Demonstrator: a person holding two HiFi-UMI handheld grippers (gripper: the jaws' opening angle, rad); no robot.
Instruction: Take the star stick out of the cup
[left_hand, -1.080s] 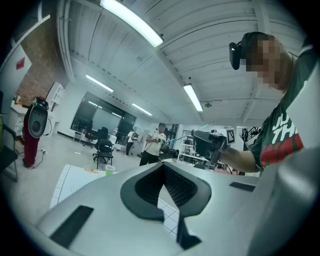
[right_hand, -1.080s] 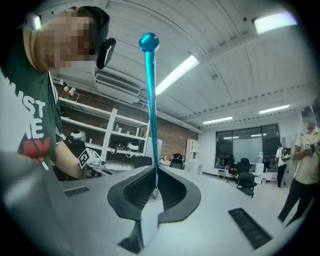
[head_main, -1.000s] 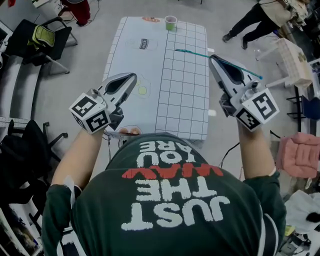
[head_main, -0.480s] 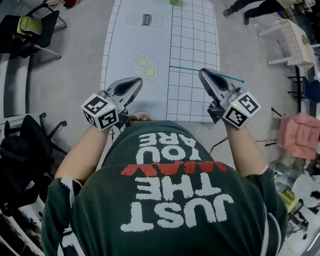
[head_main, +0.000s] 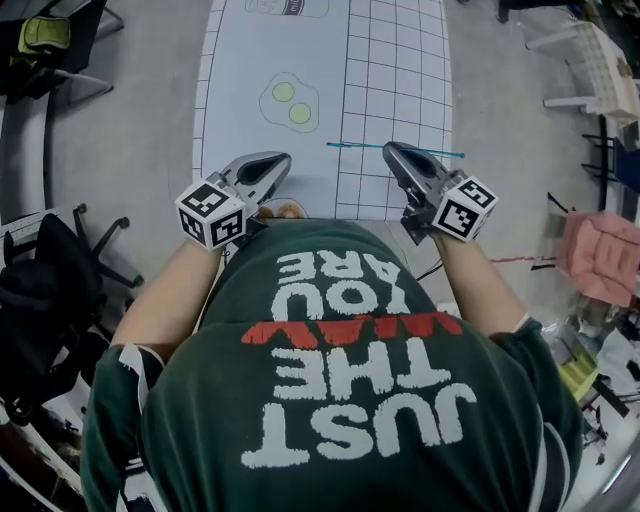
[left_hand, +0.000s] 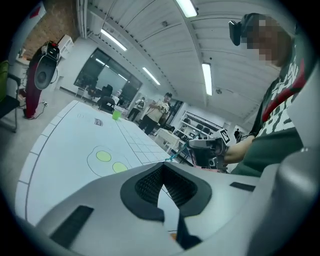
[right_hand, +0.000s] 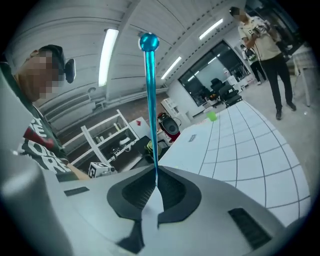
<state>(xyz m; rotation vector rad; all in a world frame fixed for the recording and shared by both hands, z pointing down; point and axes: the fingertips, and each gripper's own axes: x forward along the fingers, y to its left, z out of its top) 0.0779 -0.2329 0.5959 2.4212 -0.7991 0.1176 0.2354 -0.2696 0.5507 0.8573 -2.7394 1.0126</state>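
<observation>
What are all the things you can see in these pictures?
White gridded table cover: one, white, before the person.
Printed yellow-green circles: two, yellow-green, on the cover's left half.
Thin teal stick: one, teal, clamped in the right gripper.
Small green cup: one, green, at the cover's far end.
Black chairs: two, black, left of the cover.
Soft pink cushion: one, pink, at right.
Left gripper: one, grey, shut, empty, near the cover's edge.
Right gripper: one, grey, shut on the stick.
</observation>
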